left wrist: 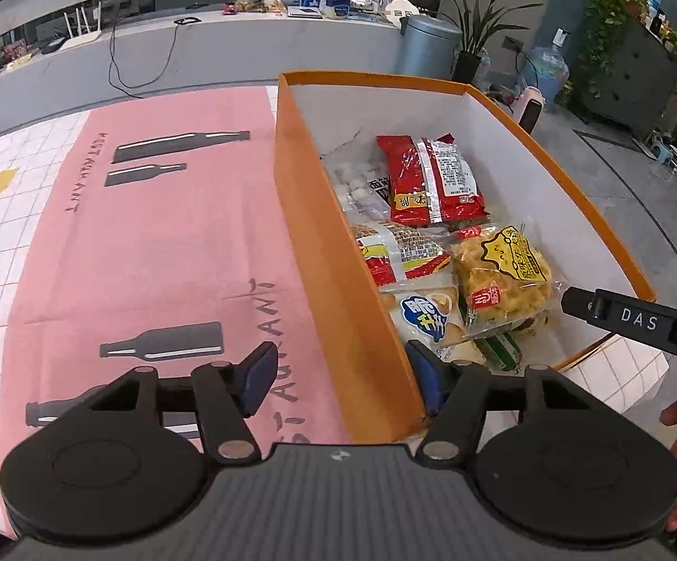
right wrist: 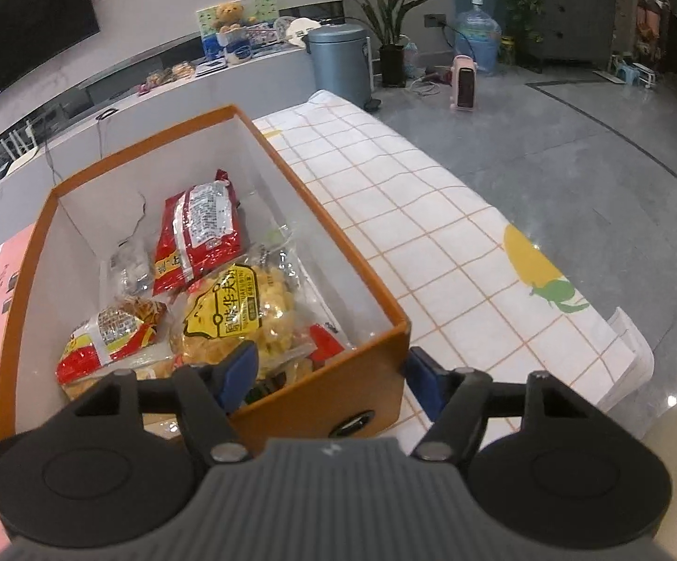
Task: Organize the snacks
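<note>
Snack packets fill the orange box, the landmark here, which stands on a pink cloth. From the left wrist view, the left gripper straddles the box's near left wall, one blue pad outside, one inside, jaws partly apart and not pressing the cardboard (as far as shows). A yellow packet lies inside, a red packet beyond it. From the right wrist view, the right gripper straddles the box's near right corner, jaws likewise apart, gripping nothing; a checked cloth spreads right of the box.
</note>
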`<control>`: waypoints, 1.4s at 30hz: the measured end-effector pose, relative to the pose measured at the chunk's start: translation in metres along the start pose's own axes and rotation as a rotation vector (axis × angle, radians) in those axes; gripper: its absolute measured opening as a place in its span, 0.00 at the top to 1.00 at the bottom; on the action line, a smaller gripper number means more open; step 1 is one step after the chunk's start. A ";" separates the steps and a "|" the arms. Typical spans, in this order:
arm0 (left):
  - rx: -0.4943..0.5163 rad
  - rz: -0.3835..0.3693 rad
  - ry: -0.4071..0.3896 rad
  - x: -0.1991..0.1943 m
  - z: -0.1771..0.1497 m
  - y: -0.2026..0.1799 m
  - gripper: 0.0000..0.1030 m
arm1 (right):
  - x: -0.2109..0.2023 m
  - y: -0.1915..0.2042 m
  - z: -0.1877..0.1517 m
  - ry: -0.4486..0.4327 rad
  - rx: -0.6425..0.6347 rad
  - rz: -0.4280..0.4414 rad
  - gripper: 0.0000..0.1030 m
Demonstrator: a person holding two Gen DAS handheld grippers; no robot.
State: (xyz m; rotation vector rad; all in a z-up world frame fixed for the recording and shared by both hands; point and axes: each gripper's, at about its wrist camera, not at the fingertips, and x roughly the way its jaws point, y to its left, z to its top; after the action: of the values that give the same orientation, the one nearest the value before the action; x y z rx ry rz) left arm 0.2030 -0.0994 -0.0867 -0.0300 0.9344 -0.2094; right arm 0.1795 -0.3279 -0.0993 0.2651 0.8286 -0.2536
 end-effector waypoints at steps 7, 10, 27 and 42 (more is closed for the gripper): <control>-0.003 -0.008 0.024 -0.016 0.001 0.003 0.22 | -0.020 -0.012 -0.001 -0.025 0.134 0.009 0.14; 0.029 0.012 0.005 -0.028 0.000 -0.002 0.21 | -0.044 -0.012 0.000 -0.058 0.154 0.050 0.11; -0.026 0.026 -0.219 -0.144 0.000 0.002 0.12 | -0.134 0.028 -0.020 0.005 0.012 0.121 0.03; 0.004 0.025 -0.145 -0.164 -0.012 -0.003 0.12 | -0.184 0.051 -0.035 -0.012 -0.111 0.027 0.03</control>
State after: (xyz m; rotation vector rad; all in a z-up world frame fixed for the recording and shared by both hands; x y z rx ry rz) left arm 0.0982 -0.0704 0.0368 -0.0293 0.7895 -0.1834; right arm 0.0523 -0.2468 0.0230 0.1706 0.8239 -0.1828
